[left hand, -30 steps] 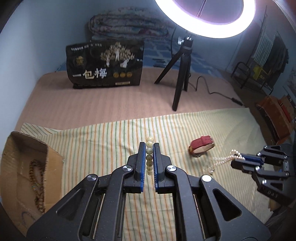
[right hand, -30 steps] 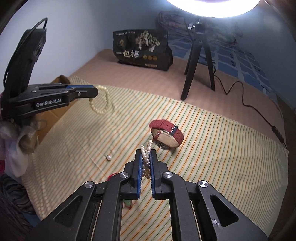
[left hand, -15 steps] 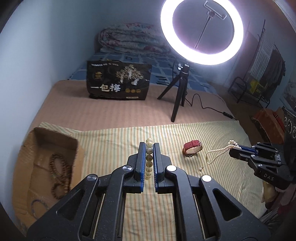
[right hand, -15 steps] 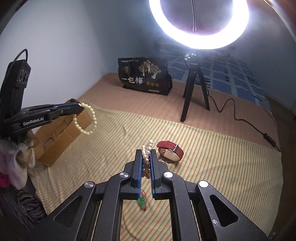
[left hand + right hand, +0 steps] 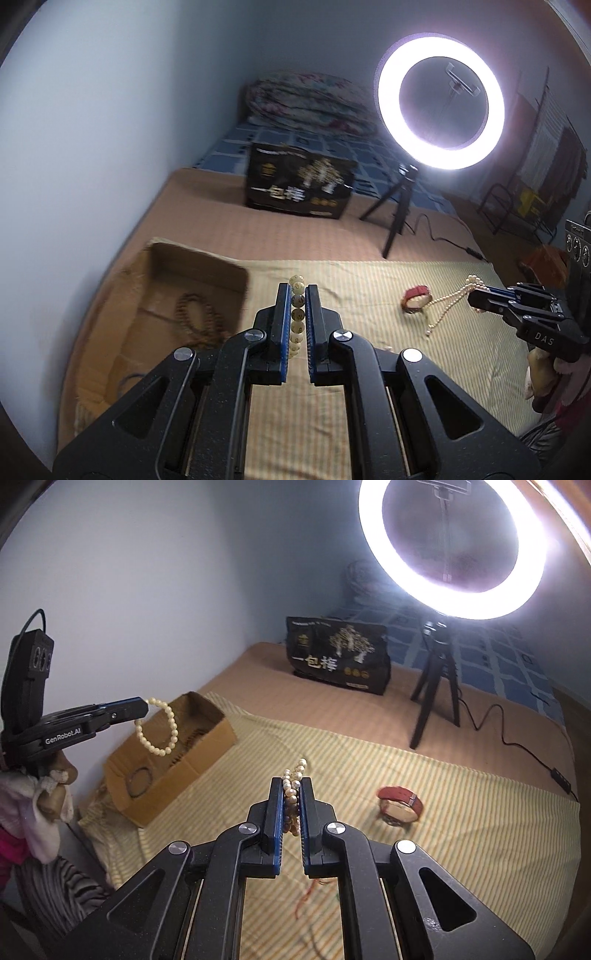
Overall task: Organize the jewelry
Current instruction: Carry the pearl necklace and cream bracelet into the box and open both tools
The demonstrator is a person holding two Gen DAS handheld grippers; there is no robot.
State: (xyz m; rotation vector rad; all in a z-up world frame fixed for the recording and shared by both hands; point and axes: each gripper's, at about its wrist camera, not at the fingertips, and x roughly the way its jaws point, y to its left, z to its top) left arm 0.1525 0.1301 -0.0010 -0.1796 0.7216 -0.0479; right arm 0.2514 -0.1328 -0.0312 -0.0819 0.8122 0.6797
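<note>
Two hand-held tools hang above a striped cloth (image 5: 461, 794) spread on a bed, each with jewelry pinched in its jaws. The left tool (image 5: 297, 291) is clamped on a bracelet (image 5: 297, 314) of large cream beads; seen from the right wrist, the left tool (image 5: 142, 706) holds that bracelet (image 5: 159, 727) as a dangling loop in the air in front of the open cardboard box (image 5: 207, 734). The right tool (image 5: 291, 786) is closed on a bunched pearl necklace (image 5: 293, 779), and from the left wrist the necklace (image 5: 448, 304) trails down from the right tool (image 5: 474, 295) in fine strands, its low end near the cloth. The box (image 5: 166, 295) sits at the cloth's left edge, close to the wall, and already contains a brown bead string (image 5: 195, 317) and a thin dark ring (image 5: 139, 782). A red-strapped watch (image 5: 400, 806) lies on the cloth to the right of the right tool, well apart from the box. A red cord (image 5: 310, 893) lies on the cloth beneath the right tool. Behind the cloth, on the tan bedding, stand a black printed bag (image 5: 338, 657) and a lit ring light (image 5: 452, 550) on a small black tripod (image 5: 436, 679), its cable (image 5: 517, 746) running off to the right.
</note>
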